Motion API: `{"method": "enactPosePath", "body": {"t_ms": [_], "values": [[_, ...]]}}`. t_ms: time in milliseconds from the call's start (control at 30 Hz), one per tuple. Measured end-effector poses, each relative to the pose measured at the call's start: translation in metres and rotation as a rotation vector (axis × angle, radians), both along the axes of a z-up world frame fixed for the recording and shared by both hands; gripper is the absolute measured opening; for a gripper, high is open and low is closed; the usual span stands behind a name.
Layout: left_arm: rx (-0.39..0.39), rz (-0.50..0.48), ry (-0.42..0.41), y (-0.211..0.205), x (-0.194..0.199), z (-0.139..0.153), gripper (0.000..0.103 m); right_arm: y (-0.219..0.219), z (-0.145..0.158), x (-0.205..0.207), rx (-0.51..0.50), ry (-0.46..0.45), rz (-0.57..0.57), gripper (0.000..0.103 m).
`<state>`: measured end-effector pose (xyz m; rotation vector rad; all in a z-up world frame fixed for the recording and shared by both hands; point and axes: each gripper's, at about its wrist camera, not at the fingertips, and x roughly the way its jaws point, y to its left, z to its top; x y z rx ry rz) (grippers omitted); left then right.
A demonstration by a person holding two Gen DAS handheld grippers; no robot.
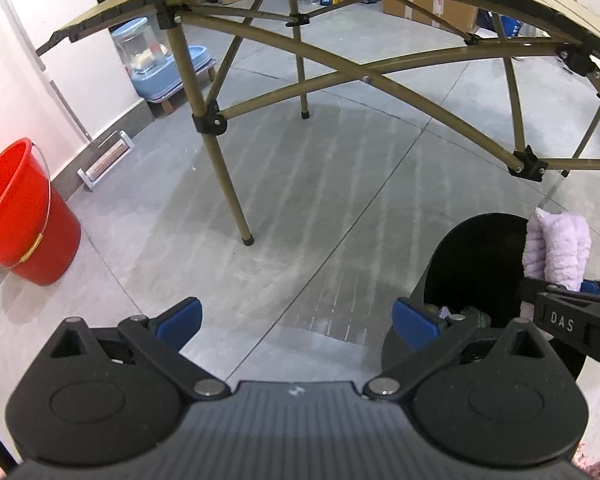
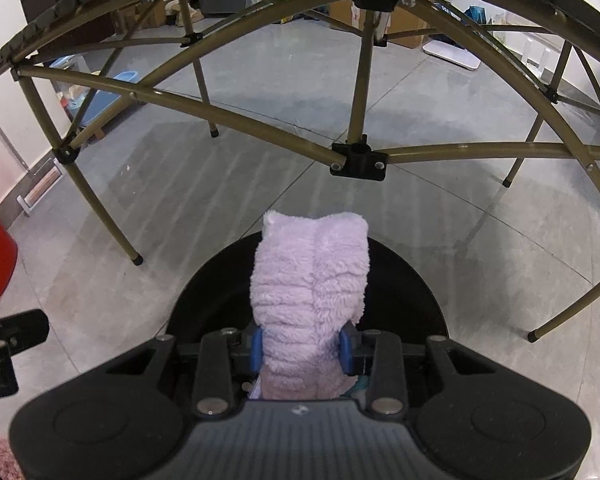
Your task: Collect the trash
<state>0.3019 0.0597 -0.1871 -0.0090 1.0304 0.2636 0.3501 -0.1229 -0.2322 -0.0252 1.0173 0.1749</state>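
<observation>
A fluffy lilac cloth (image 2: 310,292) stands bunched up between the blue pads of my right gripper (image 2: 303,346), which is shut on it just above the mouth of a black trash bin (image 2: 404,280). From the left wrist view the same lilac cloth (image 1: 556,248) hangs over the black bin (image 1: 476,264), held by the right gripper (image 1: 568,304) at the right edge. My left gripper (image 1: 296,322) is open with nothing between its blue pads, over bare floor to the left of the bin. A few scraps lie inside the bin.
A folding table with an olive metal frame (image 1: 216,120) spans the floor ahead, its legs (image 2: 134,258) close to the bin. A red bucket (image 1: 20,216) stands at the left by the wall. A blue pet feeder (image 1: 156,68) sits farther back.
</observation>
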Motion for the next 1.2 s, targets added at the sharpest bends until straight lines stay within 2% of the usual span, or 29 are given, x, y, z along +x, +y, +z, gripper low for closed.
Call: {"method": "enactPosePath", "body": {"t_ms": [67,167,233,267,300,333,433,1200], "values": [[-0.002,0.0,-0.003,0.0,0.0,0.001,0.103,0.0,0.0,0.0,0.003,0.002,0.005,0.035],[-0.004,-0.002,-0.005,-0.001,0.0,0.002,0.103,0.001,-0.001,0.0,0.003,0.006,0.007,0.045],[-0.004,0.0,-0.003,0.0,0.0,0.001,0.103,0.0,-0.001,0.0,0.005,0.01,0.002,0.068],[-0.004,0.001,-0.003,0.0,0.0,0.001,0.103,-0.001,-0.001,0.0,0.0,0.007,0.0,0.076],[-0.004,0.001,-0.002,-0.001,0.0,0.001,0.103,-0.001,-0.001,0.0,-0.005,0.006,-0.001,0.09],[-0.004,0.0,-0.002,-0.001,0.0,0.001,0.103,-0.001,-0.001,0.0,-0.008,0.003,-0.001,0.095],[-0.005,-0.003,-0.002,-0.001,0.001,0.001,0.103,-0.003,-0.001,0.0,-0.018,-0.001,-0.008,0.103],[-0.012,-0.027,-0.015,-0.011,0.0,0.003,0.103,-0.01,-0.002,-0.003,-0.013,0.007,-0.01,0.103]]}}
